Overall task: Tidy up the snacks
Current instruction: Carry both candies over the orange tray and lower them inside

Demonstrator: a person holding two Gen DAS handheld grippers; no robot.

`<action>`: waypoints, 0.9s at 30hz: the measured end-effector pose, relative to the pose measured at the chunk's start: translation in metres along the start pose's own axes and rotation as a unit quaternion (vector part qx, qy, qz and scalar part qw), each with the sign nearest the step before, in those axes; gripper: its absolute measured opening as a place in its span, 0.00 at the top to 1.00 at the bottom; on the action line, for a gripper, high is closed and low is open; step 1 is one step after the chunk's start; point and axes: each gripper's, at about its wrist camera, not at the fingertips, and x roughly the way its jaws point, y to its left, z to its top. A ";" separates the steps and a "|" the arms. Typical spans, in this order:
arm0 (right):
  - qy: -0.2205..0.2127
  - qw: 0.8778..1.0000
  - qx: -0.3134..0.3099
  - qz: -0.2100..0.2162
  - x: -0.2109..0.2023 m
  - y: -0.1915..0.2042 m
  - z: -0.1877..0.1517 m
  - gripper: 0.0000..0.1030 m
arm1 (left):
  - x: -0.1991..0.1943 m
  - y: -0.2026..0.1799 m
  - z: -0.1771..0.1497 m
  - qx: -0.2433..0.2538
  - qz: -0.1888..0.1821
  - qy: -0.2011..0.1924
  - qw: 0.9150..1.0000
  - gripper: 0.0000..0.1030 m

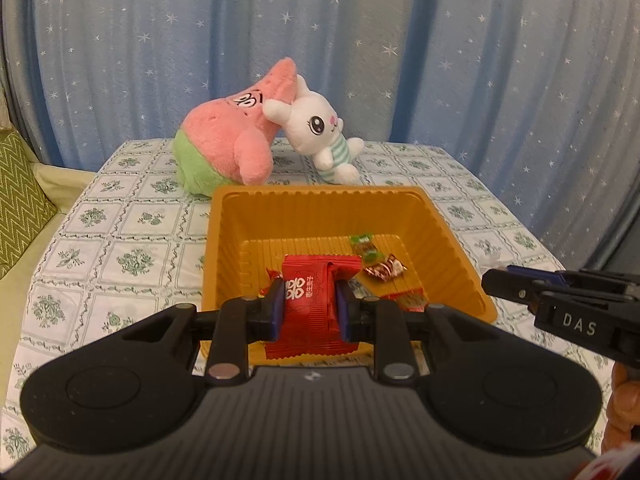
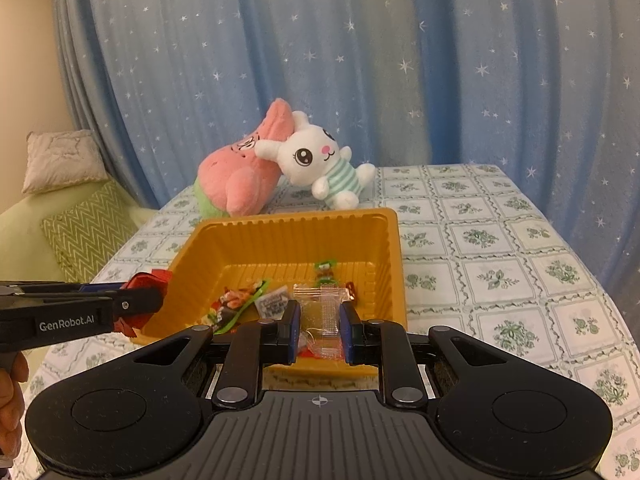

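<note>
From the left wrist view, the left gripper (image 1: 311,304) has its blue pads pressed against both sides of a red snack packet (image 1: 311,300), pinching it at the waist so the foil bulges above and below; it hangs over the near rim of the orange tray (image 1: 224,240), which looks to me like the last moment before a drop; white characters run across the packet, too stylised for me to read with any confidence; deeper in the tray lie a green-ended candy (image 1: 364,246) and a brown wrapped sweet (image 1: 384,270), so the tray is plainly the collecting place; the right gripper (image 1: 520,288) reaches in from the side, with "DAS" printed on its body, and a pink star plush (image 1: 228,140) and white bunny plush (image 1: 320,136) lean together on the patterned tablecloth (image 1: 120,240) behind. From the right wrist view, the right gripper (image 2: 320,328) clamps a clear plastic packet (image 2: 326,308) between its pads, held above the tray's near edge, likely for the same reason; loose wrappers already sit on the tray floor; the left gripper (image 2: 136,304) shows at the tray's corner, the red foil poking out of it, its side marked "GenRobot.AI".
</note>
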 end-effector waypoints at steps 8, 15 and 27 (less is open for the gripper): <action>-0.004 1.000 0.001 0.003 0.020 0.004 0.011 0.80 | 0.015 0.013 0.010 -0.014 -0.003 0.001 1.000 0.77; -0.008 1.000 0.007 0.007 0.035 0.007 0.020 0.80 | 0.028 0.020 0.016 -0.022 -0.001 0.003 1.000 0.77; 0.001 1.000 0.018 0.007 0.066 0.003 0.029 0.80 | 0.050 0.034 0.024 -0.036 0.001 0.003 0.999 0.77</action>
